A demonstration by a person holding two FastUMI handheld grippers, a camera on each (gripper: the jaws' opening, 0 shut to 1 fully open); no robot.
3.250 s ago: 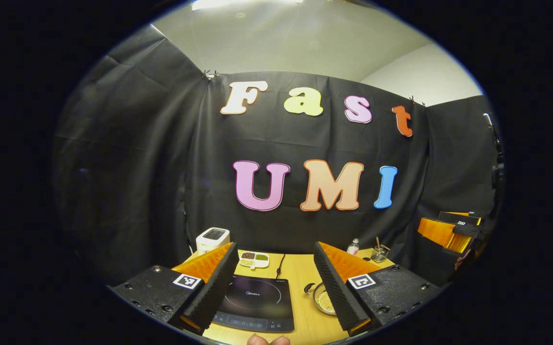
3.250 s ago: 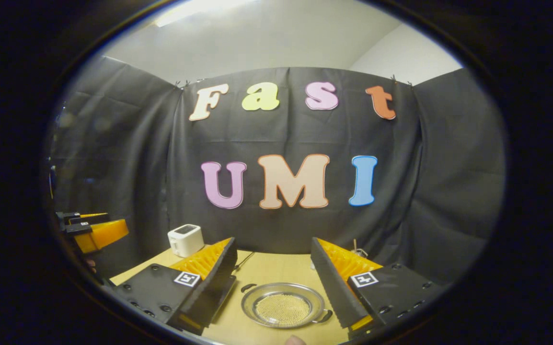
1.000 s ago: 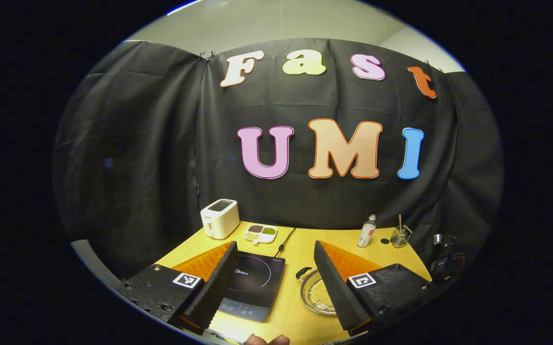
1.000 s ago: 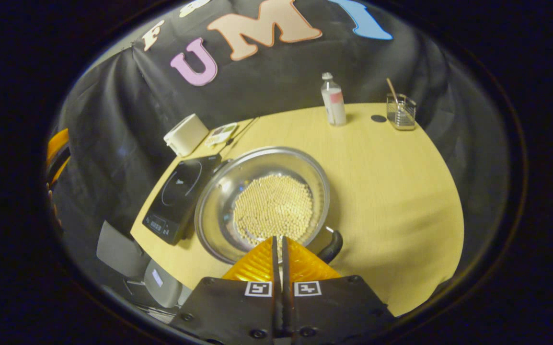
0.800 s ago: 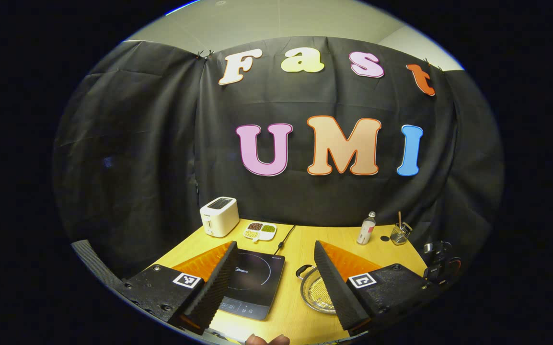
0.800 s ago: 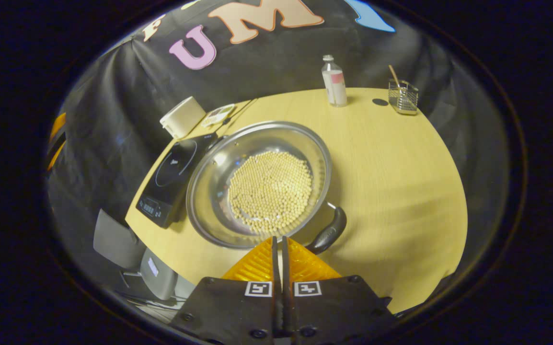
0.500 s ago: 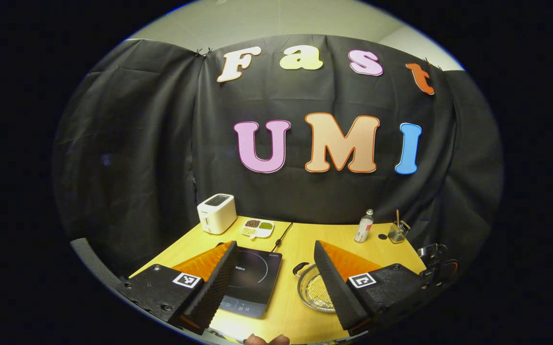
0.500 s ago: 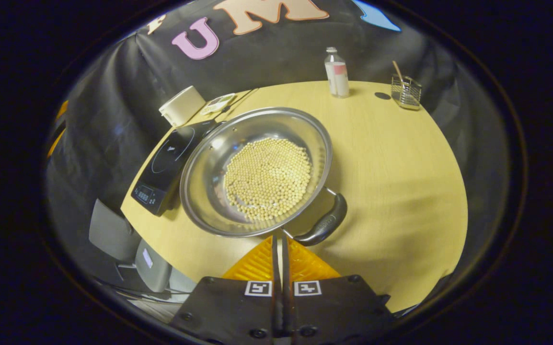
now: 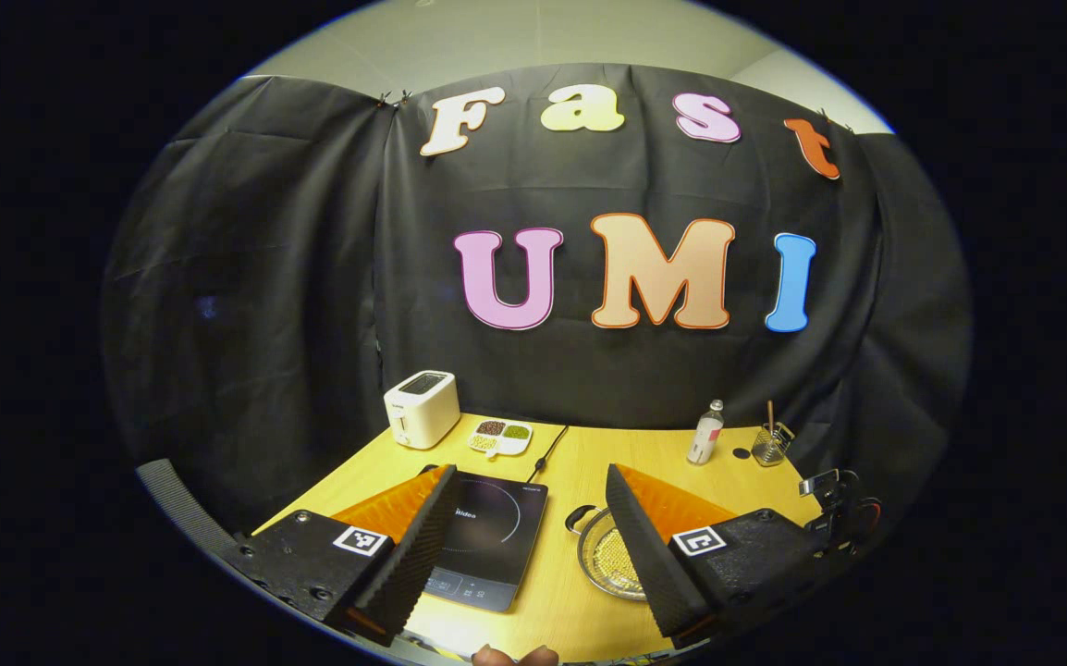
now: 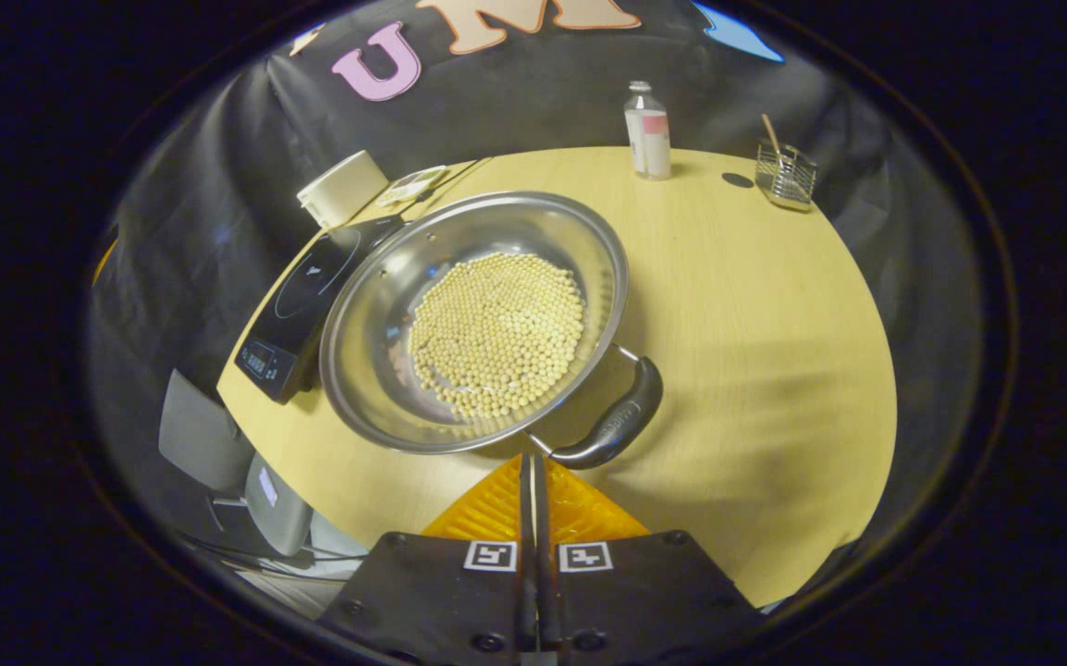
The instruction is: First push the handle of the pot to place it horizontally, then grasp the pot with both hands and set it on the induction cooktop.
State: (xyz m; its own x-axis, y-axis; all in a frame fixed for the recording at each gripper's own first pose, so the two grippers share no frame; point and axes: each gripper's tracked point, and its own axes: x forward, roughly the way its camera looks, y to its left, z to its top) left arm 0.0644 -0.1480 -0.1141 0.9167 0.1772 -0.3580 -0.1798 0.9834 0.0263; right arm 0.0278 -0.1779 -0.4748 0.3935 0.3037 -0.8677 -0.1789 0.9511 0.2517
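Right gripper view: closed right tongs (image 10: pixel 531 460) beside pot (image 10: pixel 386 370) handle (image 10: pixel 609 422).

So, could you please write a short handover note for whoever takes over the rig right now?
Right gripper: shut, empty, tips at the pot's near black handle.
Left gripper: open, empty, held above the table's near edge.
Pot of beans sits on the table beside the induction cooktop.
Done: handle push under way.
Left: finish levelling the handles, grasp both, set the pot on the cooktop.
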